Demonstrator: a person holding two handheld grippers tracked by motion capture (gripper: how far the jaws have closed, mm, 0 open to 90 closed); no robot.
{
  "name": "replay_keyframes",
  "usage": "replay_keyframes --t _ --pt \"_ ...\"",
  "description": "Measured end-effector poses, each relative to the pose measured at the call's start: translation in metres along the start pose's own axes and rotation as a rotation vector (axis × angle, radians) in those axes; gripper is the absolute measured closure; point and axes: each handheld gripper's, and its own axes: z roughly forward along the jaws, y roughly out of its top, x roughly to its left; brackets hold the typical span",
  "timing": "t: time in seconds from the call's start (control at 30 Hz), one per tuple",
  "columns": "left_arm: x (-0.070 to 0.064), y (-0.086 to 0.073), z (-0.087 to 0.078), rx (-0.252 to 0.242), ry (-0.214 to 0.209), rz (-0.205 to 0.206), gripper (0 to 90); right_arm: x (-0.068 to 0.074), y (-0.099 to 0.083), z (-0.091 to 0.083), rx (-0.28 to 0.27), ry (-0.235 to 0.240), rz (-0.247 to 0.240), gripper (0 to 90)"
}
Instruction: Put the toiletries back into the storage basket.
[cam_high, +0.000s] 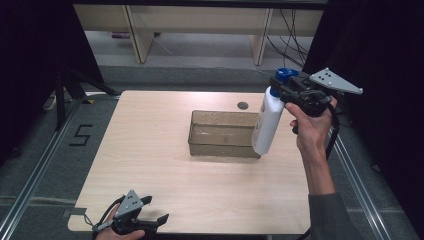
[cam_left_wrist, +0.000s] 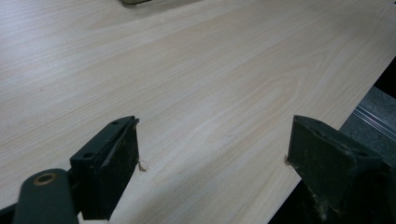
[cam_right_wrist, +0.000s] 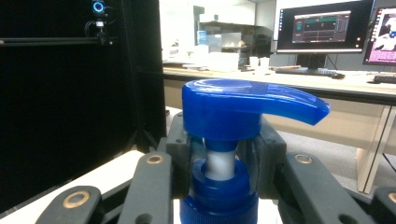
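Observation:
A white pump bottle (cam_high: 267, 123) with a blue pump head (cam_high: 286, 74) hangs in the air over the right end of a clear rectangular bin (cam_high: 223, 134). My right gripper (cam_high: 283, 89) is shut on the bottle's neck just under the pump head (cam_right_wrist: 243, 106), with the white stem (cam_right_wrist: 219, 163) between its jaws. The bottle tilts, its base near the bin's right front corner. My left gripper (cam_high: 156, 210) rests at the table's near left edge, open, with nothing between its pads (cam_left_wrist: 122, 161) above bare wood.
The light wooden table (cam_high: 150, 150) has a small round grommet (cam_high: 243, 105) behind the bin. Metal rails run along the floor on both sides. Shelving legs and cables stand beyond the far edge. Dark curtains flank the table.

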Motion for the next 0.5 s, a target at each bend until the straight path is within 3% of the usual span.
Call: replay_keyframes --t 0.2,0.5 --pt "-0.001 0.0 0.001 -0.004 -0.001 -0.007 16.0 -0.009 -0.002 0.011 0.01 -0.011 0.03 66.4" --pt "0.0 0.0 0.0 0.0 -0.001 -0.002 16.0 -0.016 -0.004 0.028 0.018 -0.034 0.031 66.4"
